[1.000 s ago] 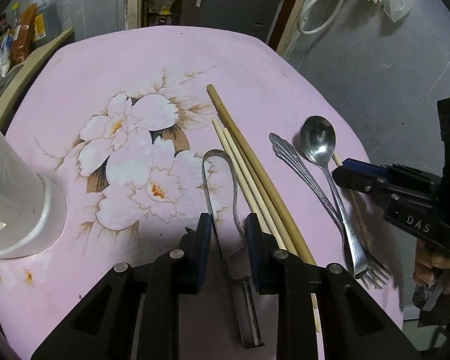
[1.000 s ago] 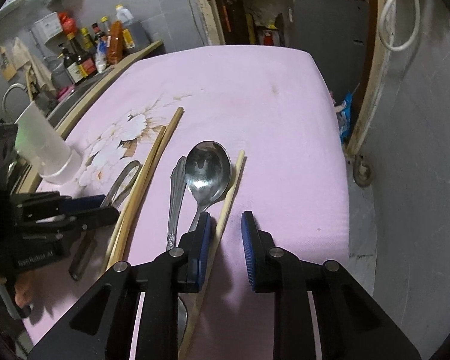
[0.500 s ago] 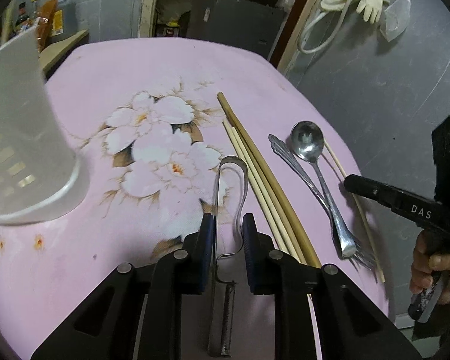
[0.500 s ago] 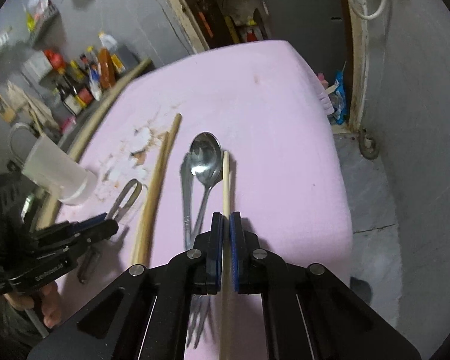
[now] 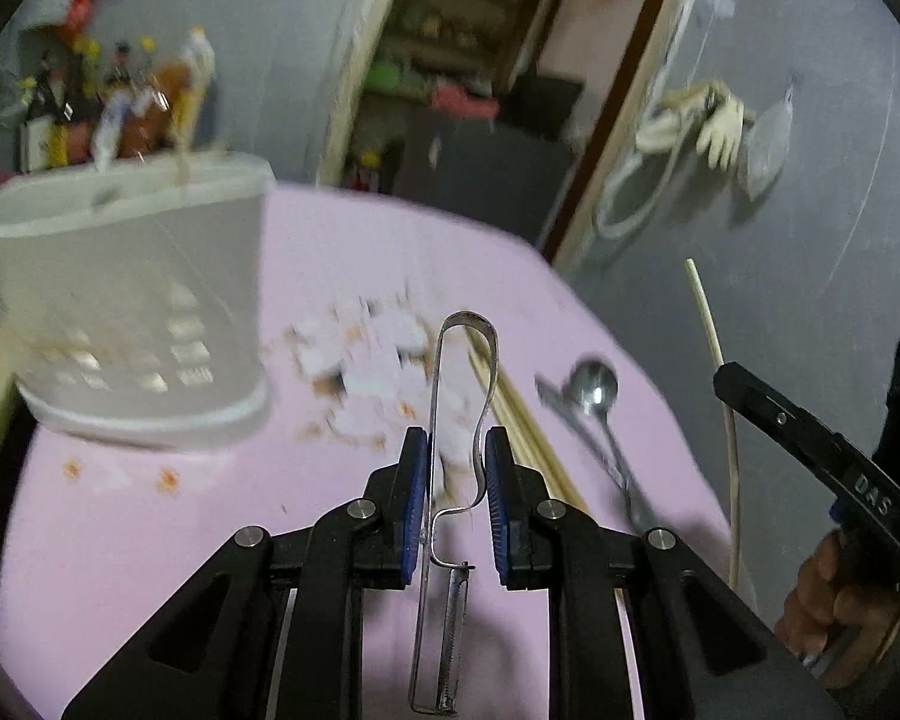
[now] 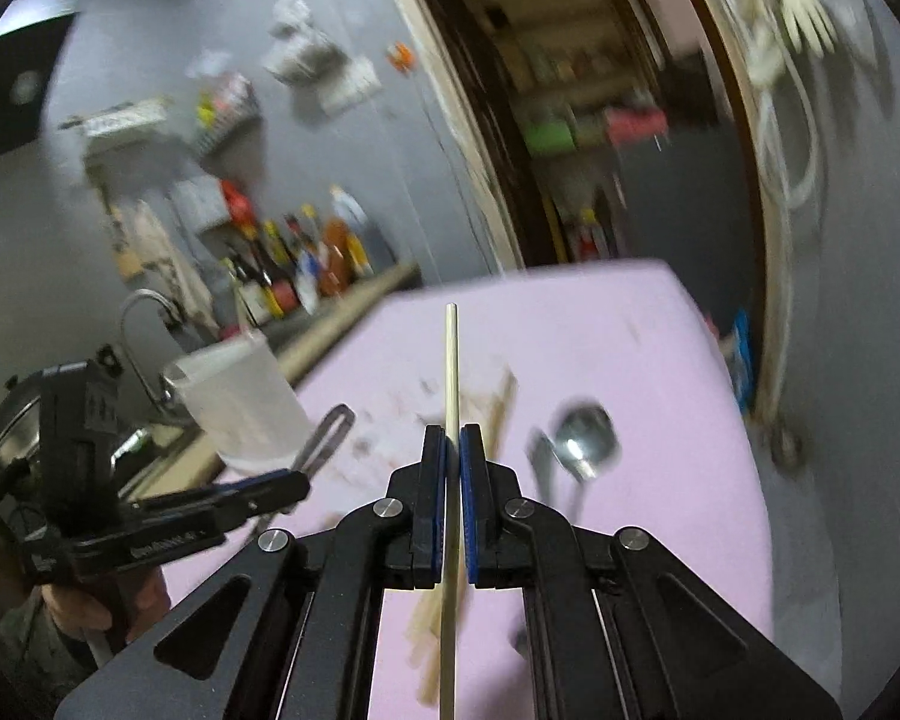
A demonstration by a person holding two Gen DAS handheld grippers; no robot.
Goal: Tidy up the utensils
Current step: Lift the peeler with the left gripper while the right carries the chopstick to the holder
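My left gripper (image 5: 455,450) is shut on a metal peeler (image 5: 461,396), held above the pink table (image 5: 150,540). The peeler's looped handle points forward and its blade hangs back between the arms. My right gripper (image 6: 452,450) is shut on a single pale chopstick (image 6: 451,360), lifted clear of the table; the chopstick also shows in the left wrist view (image 5: 711,336). A white perforated utensil holder (image 5: 132,312) stands at the left, also seen from the right wrist (image 6: 240,402). A spoon (image 5: 594,390), a fork beside it and several chopsticks (image 5: 528,438) lie on the table.
Sauce bottles (image 6: 306,264) stand on a counter beyond the table's far left. A doorway (image 5: 480,90) and a grey wall (image 5: 810,240) lie behind the table. The table's right edge drops to the floor.
Both grippers have lifted and tilted up with their loads. The left one has moved toward the utensil holder with the peeler. The right one has raised the chopstick off the table.
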